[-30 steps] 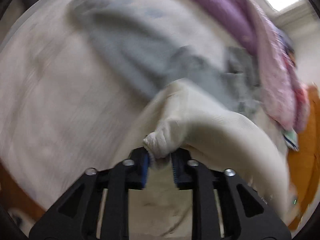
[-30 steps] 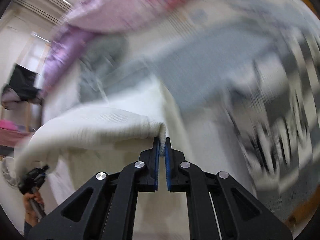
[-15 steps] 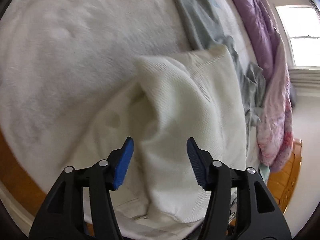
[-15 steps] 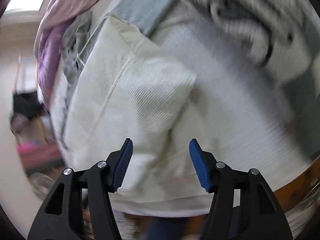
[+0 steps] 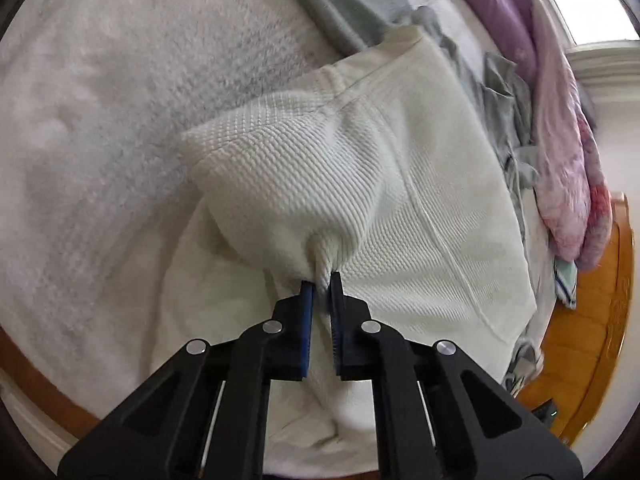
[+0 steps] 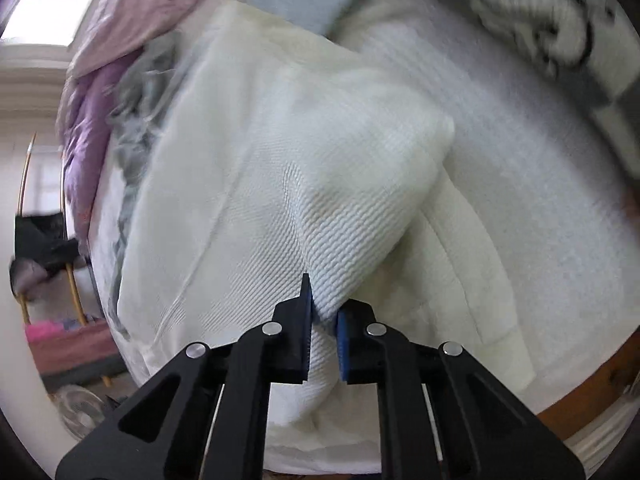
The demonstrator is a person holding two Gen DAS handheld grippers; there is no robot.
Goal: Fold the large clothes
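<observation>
We saw a fluffy white blanket spread over the bed, a crumpled grey garment beside a purple-pink quilt, an orange wooden bed frame, and a black-and-white patterned fabric.

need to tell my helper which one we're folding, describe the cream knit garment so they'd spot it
On the fluffy white blanket covering the bed, near its front edge, lies the cream garment. Unlike the grey clothes and purple quilt behind it, it's ribbed knit, pinched by both grippers.
</observation>
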